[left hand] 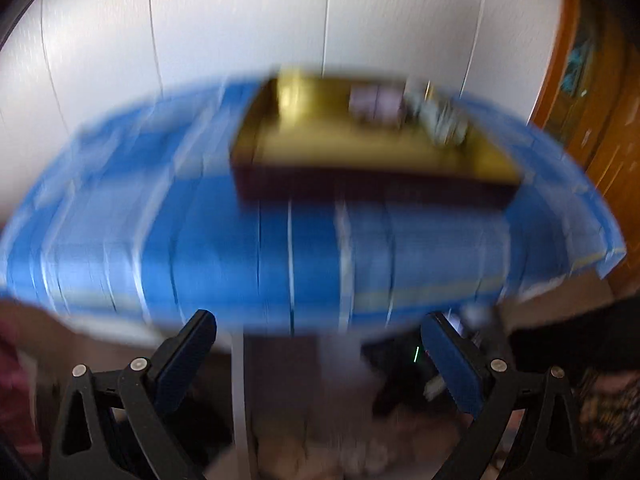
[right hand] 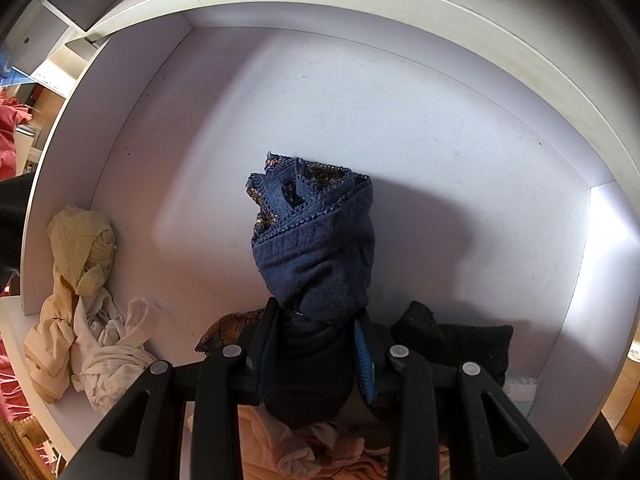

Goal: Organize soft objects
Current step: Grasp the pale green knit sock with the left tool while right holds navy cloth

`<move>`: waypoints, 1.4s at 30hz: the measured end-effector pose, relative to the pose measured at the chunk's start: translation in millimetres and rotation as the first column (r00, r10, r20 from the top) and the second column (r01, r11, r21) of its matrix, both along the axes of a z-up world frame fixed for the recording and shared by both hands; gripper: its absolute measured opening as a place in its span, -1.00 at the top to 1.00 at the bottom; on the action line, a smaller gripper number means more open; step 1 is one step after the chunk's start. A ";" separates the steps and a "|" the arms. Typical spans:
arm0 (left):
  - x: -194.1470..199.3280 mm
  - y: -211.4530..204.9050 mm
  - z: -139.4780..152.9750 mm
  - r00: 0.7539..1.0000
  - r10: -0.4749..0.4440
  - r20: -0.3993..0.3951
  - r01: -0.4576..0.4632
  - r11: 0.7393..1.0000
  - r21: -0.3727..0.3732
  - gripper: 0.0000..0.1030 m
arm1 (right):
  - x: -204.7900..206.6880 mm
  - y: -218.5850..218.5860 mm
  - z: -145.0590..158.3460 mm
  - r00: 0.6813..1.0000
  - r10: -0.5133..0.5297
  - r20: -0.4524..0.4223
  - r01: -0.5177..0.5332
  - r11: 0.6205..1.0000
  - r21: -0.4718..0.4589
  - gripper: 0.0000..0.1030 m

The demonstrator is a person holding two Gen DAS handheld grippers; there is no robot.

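a: why is the navy bundle held up like that?

b: the right tool is clamped on its lower end, so the rolled cloth stands out from the fingers over the white drawer, probably so it can be set down in the bare middle, away from the cream stockings at 9 o'clock and the black piece at 4 o'clock.

a: which way does it point?

b: its long axis runs along the fingers, lace-edged end toward 12 o'clock, the gripped end toward 6.

a: and the other hand?

b: the left tool is spread wide and carries nothing. its view is badly smeared; i think it faces a blue-covered worktop with a gold-lined box at 12 o'clock.
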State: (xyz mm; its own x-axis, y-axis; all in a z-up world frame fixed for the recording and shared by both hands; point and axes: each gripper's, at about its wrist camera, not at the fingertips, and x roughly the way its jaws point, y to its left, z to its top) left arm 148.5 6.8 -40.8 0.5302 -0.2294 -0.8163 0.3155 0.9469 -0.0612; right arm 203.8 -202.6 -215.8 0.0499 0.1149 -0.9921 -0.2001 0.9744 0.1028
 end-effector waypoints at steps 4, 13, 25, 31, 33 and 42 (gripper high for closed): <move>2.6 -0.1 -87.6 0.935 0.056 -0.351 -0.035 0.997 0.065 -1.00 | -0.1 1.4 1.8 1.000 -0.004 0.001 0.004 1.000 -0.004 0.39; 27.8 -1.1 -180.3 0.848 0.191 -0.495 -0.091 0.971 0.220 -1.00 | -1.0 -2.8 11.4 1.000 -0.021 0.005 0.021 1.000 0.020 0.42; 29.6 -30.7 -218.8 0.911 0.193 -0.364 -0.003 0.887 0.462 -0.99 | -2.4 -10.1 18.8 0.998 -0.058 0.008 0.058 0.998 0.028 0.42; 9.2 -64.3 -229.4 0.908 0.090 -0.409 0.106 0.895 0.432 -0.76 | -5.3 -17.5 22.2 0.996 -0.084 0.009 0.083 0.996 0.037 0.42; 4.0 -71.0 -242.3 0.900 0.082 -0.429 0.147 0.868 0.474 -0.72 | -5.1 -20.0 22.9 0.996 -0.085 0.007 0.084 0.996 0.037 0.42; 4.4 -62.7 -272.2 0.851 0.174 -0.496 0.045 0.917 0.397 -0.87 | -7.3 -21.5 27.0 0.996 -0.089 0.008 0.088 0.995 0.037 0.42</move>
State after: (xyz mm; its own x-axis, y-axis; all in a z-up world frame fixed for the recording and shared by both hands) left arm 153.0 -55.9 -313.0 0.0134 0.1756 -0.9844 0.2787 0.9448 0.1723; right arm 196.4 -224.1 -188.7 0.0715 0.1459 -0.9867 -0.1144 0.9839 0.1372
